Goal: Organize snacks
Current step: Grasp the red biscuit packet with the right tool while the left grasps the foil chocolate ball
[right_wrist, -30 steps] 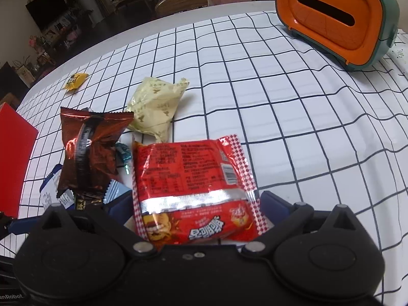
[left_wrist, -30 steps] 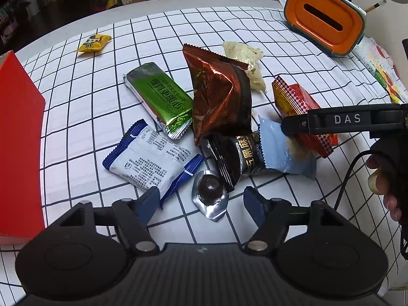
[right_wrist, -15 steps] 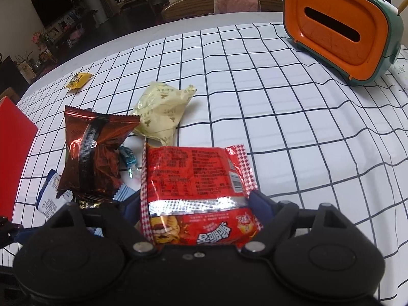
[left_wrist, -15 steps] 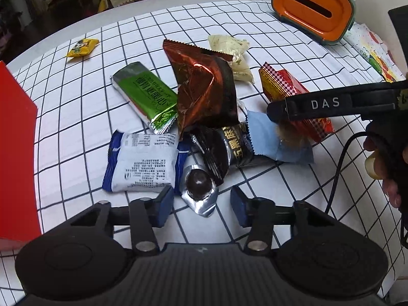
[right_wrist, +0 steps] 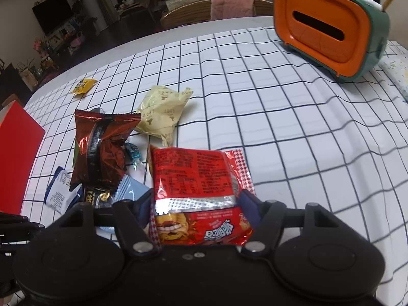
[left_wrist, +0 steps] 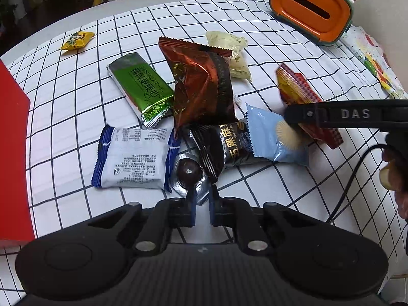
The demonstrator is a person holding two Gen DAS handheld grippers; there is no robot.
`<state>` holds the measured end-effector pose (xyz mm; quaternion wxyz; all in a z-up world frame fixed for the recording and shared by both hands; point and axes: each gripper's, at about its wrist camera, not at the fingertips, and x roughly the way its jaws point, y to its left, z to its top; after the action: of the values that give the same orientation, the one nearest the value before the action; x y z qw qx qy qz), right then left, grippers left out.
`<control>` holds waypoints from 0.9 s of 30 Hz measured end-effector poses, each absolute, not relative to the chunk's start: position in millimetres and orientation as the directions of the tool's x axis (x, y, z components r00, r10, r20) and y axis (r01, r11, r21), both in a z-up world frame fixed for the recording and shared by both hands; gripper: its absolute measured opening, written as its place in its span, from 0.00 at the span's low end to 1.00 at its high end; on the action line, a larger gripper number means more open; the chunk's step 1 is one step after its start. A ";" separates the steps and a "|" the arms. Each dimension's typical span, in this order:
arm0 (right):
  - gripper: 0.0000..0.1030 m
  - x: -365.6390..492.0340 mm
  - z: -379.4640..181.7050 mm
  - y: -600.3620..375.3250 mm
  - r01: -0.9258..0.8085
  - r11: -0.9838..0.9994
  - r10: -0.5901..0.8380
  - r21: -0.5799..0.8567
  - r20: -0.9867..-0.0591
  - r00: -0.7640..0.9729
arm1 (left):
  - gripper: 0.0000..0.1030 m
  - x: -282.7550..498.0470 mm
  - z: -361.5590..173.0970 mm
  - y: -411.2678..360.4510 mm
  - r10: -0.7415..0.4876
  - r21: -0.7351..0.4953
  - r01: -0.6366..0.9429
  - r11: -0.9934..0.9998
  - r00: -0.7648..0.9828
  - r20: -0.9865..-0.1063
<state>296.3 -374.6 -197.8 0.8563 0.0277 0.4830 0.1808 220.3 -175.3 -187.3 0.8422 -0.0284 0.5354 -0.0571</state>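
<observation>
left gripper [left_wrist: 202, 207]: fingers nearly closed, pinching silver foil chocolate [left_wrist: 190, 176] at lower centre | right gripper [right_wrist: 197, 210]: fingers clamping red snack packet [right_wrist: 197, 191] at bottom centre | brown foil bag [left_wrist: 204, 84] mid-frame atop the pile | red box [left_wrist: 12, 153] at left edge | orange tissue box [right_wrist: 329, 28] upper right

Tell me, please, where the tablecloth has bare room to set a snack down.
Bare cloth lies between the orange box and the cream packet, and between the yellow candy and the green bar. Crowded around the brown bag.
</observation>
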 end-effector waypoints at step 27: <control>0.60 235.3 -168.1 -406.9 -0.275 0.896 0.441 0.348 -0.769 0.464 | 0.58 179.1 -174.6 -155.3 -0.101 -0.094 0.037 0.995 0.438 -0.893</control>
<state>235.3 -406.9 -168.1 0.8510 0.0877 0.4732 0.2103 179.1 -155.3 -174.6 0.8473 -0.0301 0.5287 -0.0409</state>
